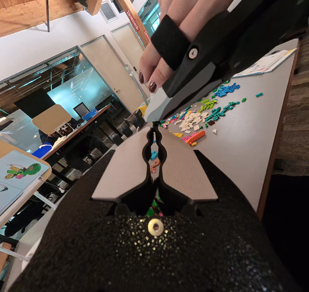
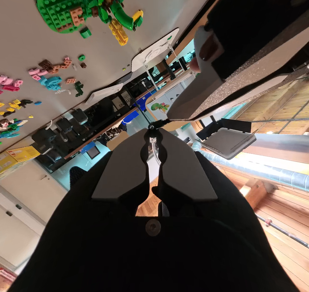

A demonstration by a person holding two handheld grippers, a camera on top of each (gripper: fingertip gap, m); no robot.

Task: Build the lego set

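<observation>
Both grippers are held in the air above the grey table (image 1: pixel 242 141), tip to tip. My left gripper (image 1: pixel 154 131) is shut on one end of a small black Lego piece (image 1: pixel 155 125). My right gripper (image 2: pixel 153 131) is shut on the round end of the same black piece (image 2: pixel 157 124). The right gripper (image 1: pixel 148 119) comes in from the upper right in the left wrist view. The left gripper (image 2: pixel 168 119) comes in from the upper right in the right wrist view. The partly built green Lego model (image 2: pixel 55 11) lies on the table.
Loose bricks lie sorted by colour: a white pile (image 1: pixel 192 120), a blue pile (image 1: pixel 227 90), an orange brick separator (image 1: pixel 195 137) and pink, brown and blue pieces (image 2: pixel 50 81). An instruction booklet (image 1: pixel 267 63) lies at the far end. A picture sheet (image 1: pixel 20 172) stands at the left. Only a small space, under 4 cm, lies between the two pairs of fingers. The partly built green Lego model (image 2: pixel 55 11) is about equally far from each gripper, around 20 centimetres.
</observation>
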